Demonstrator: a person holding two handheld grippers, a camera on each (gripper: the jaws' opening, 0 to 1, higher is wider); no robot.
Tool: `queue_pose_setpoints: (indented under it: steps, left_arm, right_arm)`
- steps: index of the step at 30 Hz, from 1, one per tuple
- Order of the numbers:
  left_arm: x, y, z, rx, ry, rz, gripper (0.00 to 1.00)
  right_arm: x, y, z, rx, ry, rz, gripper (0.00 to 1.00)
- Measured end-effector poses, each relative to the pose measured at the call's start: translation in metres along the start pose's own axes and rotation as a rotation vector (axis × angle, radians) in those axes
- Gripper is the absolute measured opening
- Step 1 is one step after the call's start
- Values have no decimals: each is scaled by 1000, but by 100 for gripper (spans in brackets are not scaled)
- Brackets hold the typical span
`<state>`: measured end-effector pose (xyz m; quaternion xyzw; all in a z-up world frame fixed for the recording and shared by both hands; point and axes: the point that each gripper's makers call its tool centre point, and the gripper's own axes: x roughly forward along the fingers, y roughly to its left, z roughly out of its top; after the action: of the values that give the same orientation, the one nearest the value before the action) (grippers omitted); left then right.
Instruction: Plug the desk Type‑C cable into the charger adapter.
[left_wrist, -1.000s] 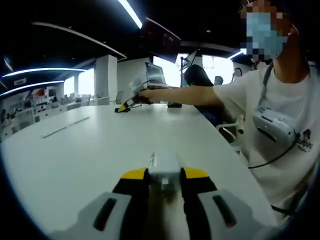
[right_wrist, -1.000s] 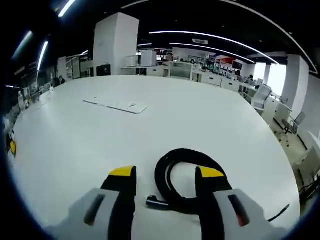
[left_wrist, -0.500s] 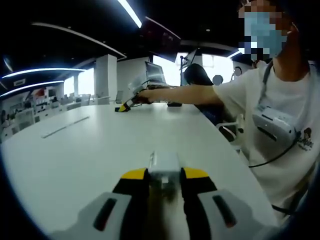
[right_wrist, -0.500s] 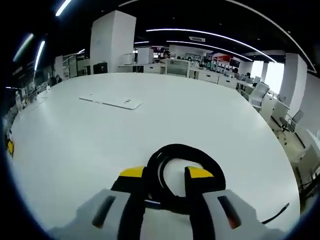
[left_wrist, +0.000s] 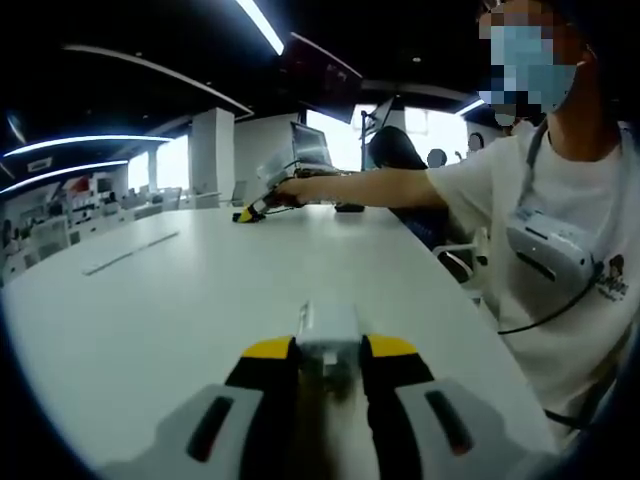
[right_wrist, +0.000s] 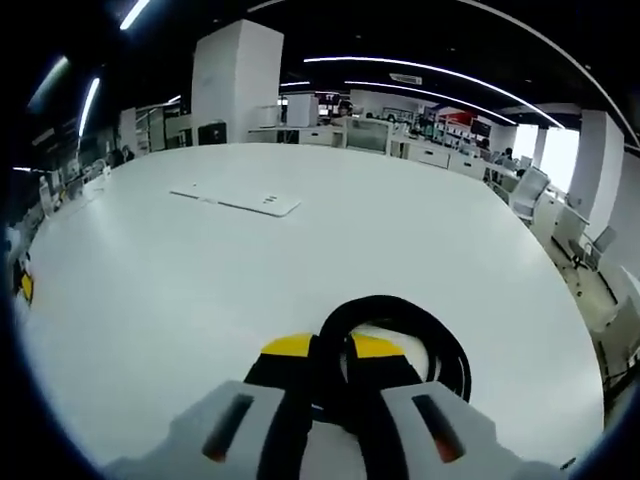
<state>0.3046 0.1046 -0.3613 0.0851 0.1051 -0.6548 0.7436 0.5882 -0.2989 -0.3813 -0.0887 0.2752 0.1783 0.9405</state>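
Low in the middle of the left gripper view, the white charger adapter sits pinched between the yellow-tipped jaws of the left gripper, its long axis running up the frame, away from the camera along the jaws. Its far end rises clear of the tips; I cannot tell which end carries the port. The adapter's underside appears close to the white table, though contact is not clear.

At the bottom centre of the right gripper view, the right gripper has its jaws drawn nearly together on the black Type-C cable, clamping a strand near the left side of the coil. The coil loops to the upper right of the tips and lies flat on the table; the plug end is hidden between the jaws.

Across the left gripper view's upper middle, a person's arm reaches out over the table, holding that right gripper far off. A flat white panel lies on the table at the upper left of the right gripper view. Around it stretches an open office with white pillars and strip ceiling lights.
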Motion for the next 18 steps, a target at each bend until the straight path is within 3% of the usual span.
queue_pose_setpoints:
  steps: [18]
  left_arm:
    - [0, 0, -1, -7, 2, -1, 25]
  right_arm:
    - [-14, 26, -10, -49, 23, 62, 10]
